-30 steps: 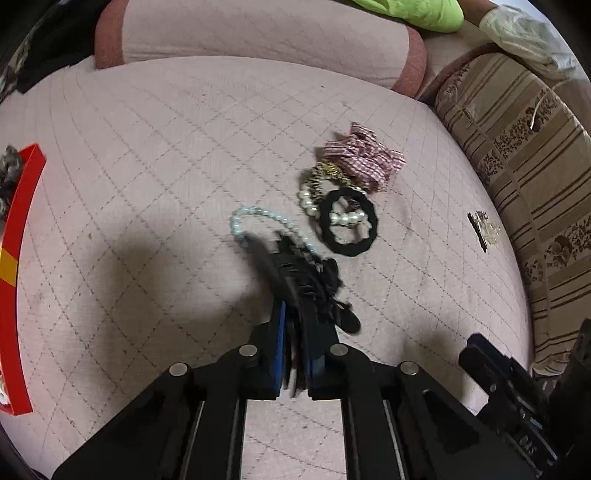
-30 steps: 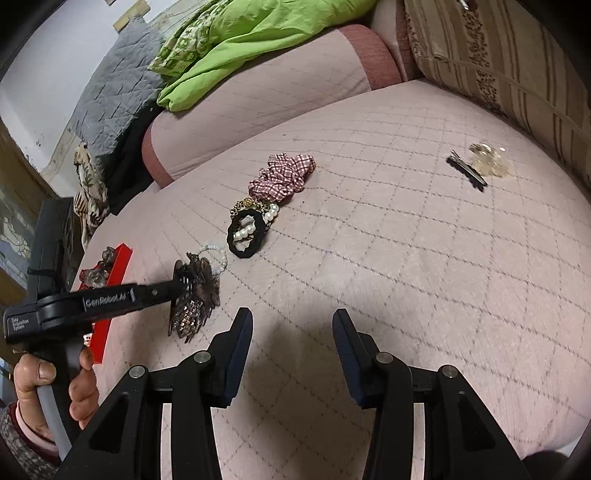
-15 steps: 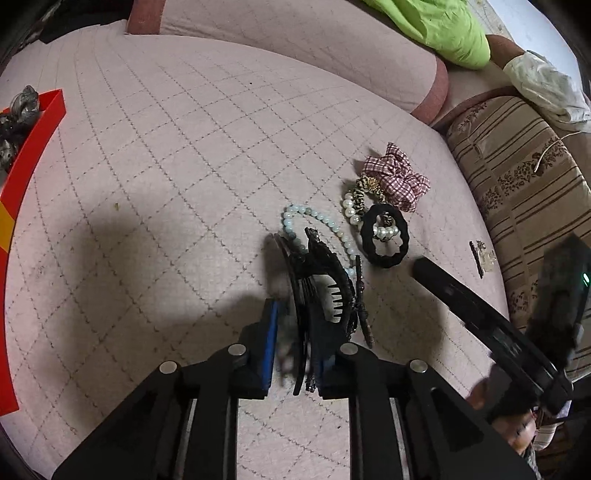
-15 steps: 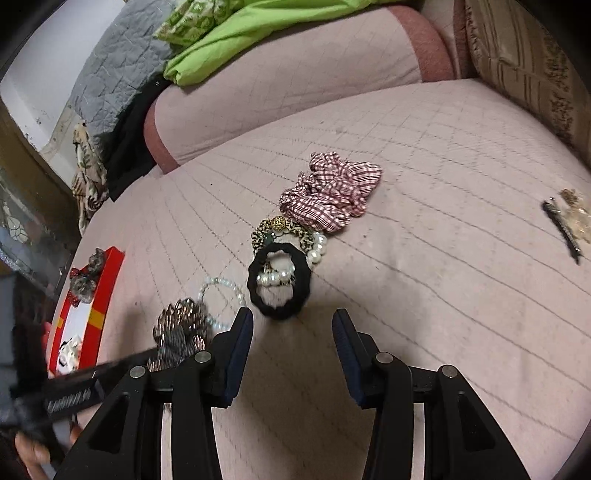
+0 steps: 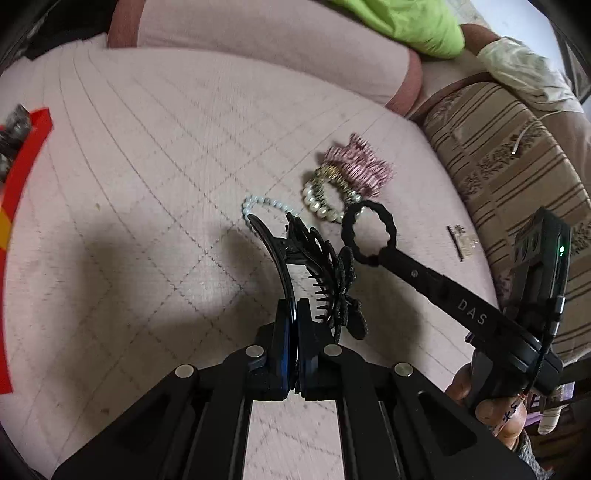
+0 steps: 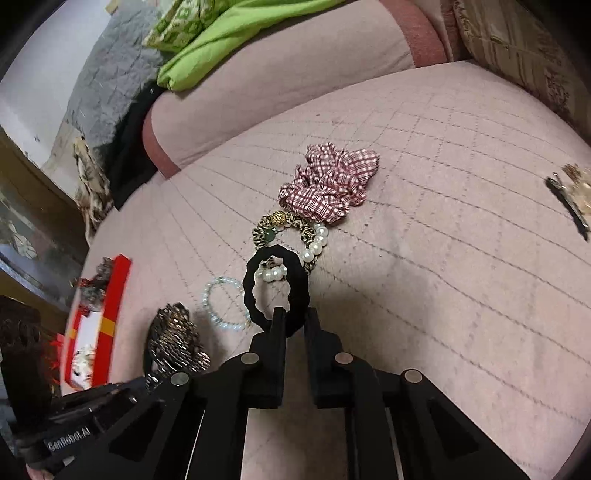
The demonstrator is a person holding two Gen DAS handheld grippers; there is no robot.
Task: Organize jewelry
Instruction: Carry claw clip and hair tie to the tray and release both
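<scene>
My left gripper (image 5: 294, 310) is shut on a black flower hair claw (image 5: 325, 273), held above the pink quilted bed; the claw also shows in the right wrist view (image 6: 175, 341). My right gripper (image 6: 295, 317) is shut on a black wavy hair ring (image 6: 277, 288), seen in the left wrist view (image 5: 369, 232). Beside it lie a pearl-and-leopard bracelet (image 6: 295, 232), a pale blue bead bracelet (image 6: 221, 302) and a red plaid scrunchie (image 6: 328, 184). A red tray (image 6: 107, 314) with pieces in it sits at the left.
A black hair pin with a clear ornament (image 6: 572, 199) lies at the right on the bed. A pink bolster (image 5: 258, 40), green cloth (image 6: 229, 33) and a striped brown cushion (image 5: 517, 177) border the bed.
My right gripper moved in and shut on the black hair ring. My left gripper, still holding the hair claw, shifted slightly and the view blurred.
</scene>
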